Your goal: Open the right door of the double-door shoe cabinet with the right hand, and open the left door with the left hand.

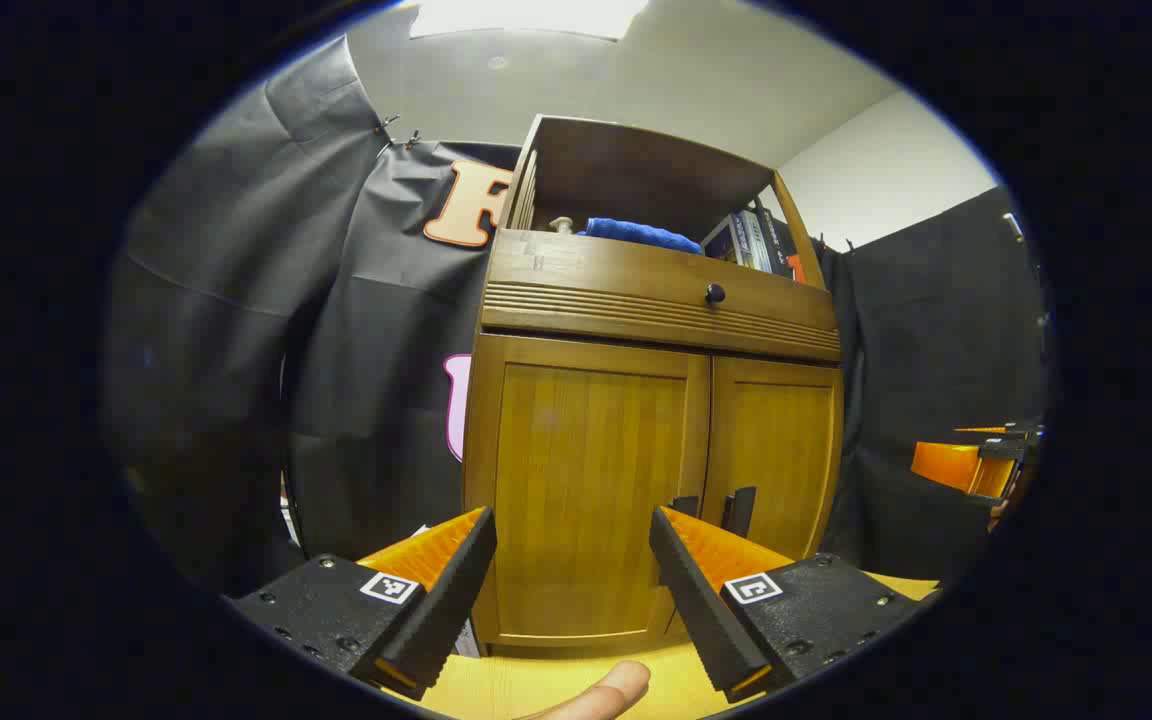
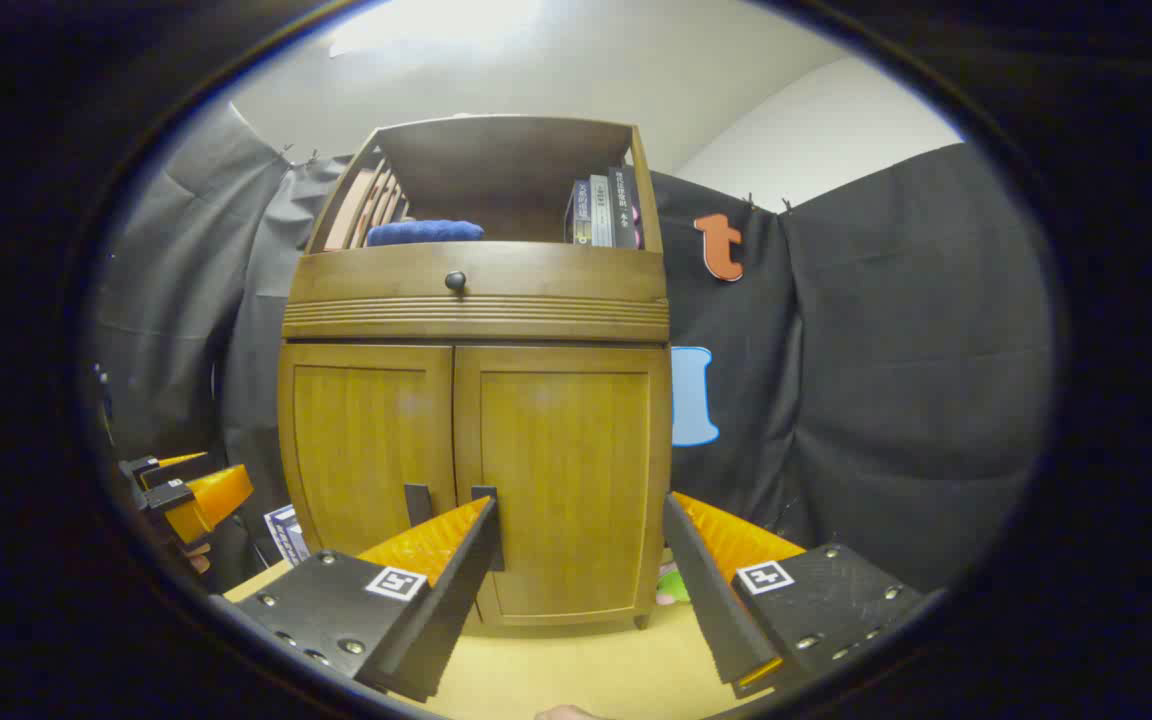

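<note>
A wooden shoe cabinet (image 2: 476, 440) stands at twelve o'clock ahead of both grippers, its left door (image 2: 366, 450) and right door (image 2: 566, 480) closed, dark handles (image 2: 417, 505) meeting at the centre seam. The left gripper (image 1: 572, 590) and right gripper (image 2: 578, 590) hang before it, jaws apart, holding nothing. Above the doors sit a knobbed drawer (image 2: 476, 280) and a shelf with a blue cloth (image 2: 424, 232) and books (image 2: 604, 212).

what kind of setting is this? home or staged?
Likely a staged recording booth, not a real home: black cloth wall pinned up behind, a lone wooden shoe cabinet with both doors shut, books and a blue towel on its shelf.

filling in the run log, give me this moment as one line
stage: approach | left gripper: open | right gripper: open | left door: closed | right door: closed | contact: none
</note>
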A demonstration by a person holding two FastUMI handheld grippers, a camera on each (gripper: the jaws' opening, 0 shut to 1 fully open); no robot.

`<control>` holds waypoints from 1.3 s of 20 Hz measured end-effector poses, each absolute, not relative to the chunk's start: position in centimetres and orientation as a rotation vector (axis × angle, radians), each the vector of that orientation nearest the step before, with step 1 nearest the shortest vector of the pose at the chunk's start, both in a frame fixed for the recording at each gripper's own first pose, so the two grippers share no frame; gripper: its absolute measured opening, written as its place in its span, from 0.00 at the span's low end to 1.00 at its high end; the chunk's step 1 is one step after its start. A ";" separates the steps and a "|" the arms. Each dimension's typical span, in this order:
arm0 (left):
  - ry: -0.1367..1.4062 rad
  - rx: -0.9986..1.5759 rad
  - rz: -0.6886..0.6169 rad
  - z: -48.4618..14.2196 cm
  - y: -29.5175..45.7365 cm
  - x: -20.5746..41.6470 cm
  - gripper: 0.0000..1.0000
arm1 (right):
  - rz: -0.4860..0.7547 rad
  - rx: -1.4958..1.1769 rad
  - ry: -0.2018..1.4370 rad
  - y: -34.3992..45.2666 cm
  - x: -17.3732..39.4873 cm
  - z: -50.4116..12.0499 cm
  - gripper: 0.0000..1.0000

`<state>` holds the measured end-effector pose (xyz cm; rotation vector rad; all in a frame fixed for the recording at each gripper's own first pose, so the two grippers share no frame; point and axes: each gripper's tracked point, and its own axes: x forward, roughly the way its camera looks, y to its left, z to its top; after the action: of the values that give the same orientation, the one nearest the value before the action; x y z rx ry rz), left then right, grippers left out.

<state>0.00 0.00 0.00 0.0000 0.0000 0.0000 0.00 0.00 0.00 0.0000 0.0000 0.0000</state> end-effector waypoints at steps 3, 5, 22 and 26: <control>0.001 -0.002 -0.024 -0.1 -0.5 0.1 0.92 | -0.007 -0.003 -0.013 -0.4 0.1 0.2 0.94; 0.016 0.002 -0.036 -0.4 -0.6 0.0 0.92 | -0.003 -0.014 -0.010 -0.2 0.3 0.2 0.97; 0.016 0.009 -0.010 -0.5 0.5 0.2 0.92 | 0.081 -0.043 0.003 3.8 4.2 -1.6 0.94; 0.017 0.007 0.007 -0.5 0.8 0.3 0.92 | 0.117 -0.051 0.034 5.6 7.3 -3.4 0.96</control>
<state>0.32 0.84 -0.45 0.0074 0.0170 0.0065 7.28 5.65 -3.44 -0.0511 0.0338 0.1167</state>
